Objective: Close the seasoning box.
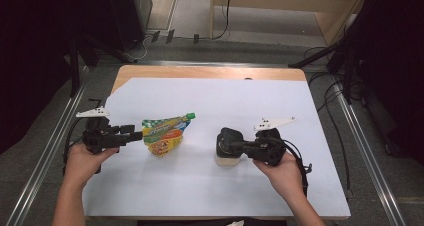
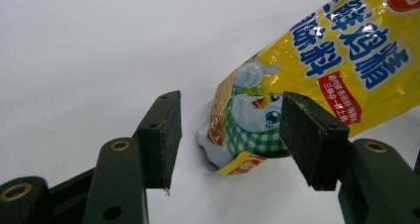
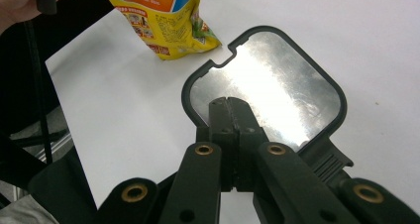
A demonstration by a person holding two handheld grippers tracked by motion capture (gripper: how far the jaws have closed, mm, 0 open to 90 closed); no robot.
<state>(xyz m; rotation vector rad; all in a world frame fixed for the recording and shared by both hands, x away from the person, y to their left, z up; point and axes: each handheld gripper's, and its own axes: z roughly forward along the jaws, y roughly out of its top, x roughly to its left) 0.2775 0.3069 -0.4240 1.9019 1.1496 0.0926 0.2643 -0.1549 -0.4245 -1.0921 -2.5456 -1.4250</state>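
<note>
- Clearly, the yellow seasoning pouch is the thing being worked on: it lies on the white sheet left of the middle, its green screw cap pointing away toward the far right, its flat sealed bottom toward the person.
- It looks light and soft, a glossy foil bag that would buckle and could slide between pads; judged from this, the stiffer sealed bottom edge or the neck under the cap would be the safer places to pinch.
- The left gripper has its jaws spread, one pad on each side of the pouch's bottom corner, neither pressing on it as far as the left gripper view shows.
- Just right of the middle, well apart from the pouch, sits a small cream container under a black-rimmed lid with a shiny metal face.
- The right gripper rests above that lid with its jaws pressed together; they appear to pinch the lid's near rim, though the contact itself is hidden behind them.
- Count: one pouch, one cap, one lidded container, two grippers, one in each of the person's hands, and one white sheet covering one wooden table.
</note>
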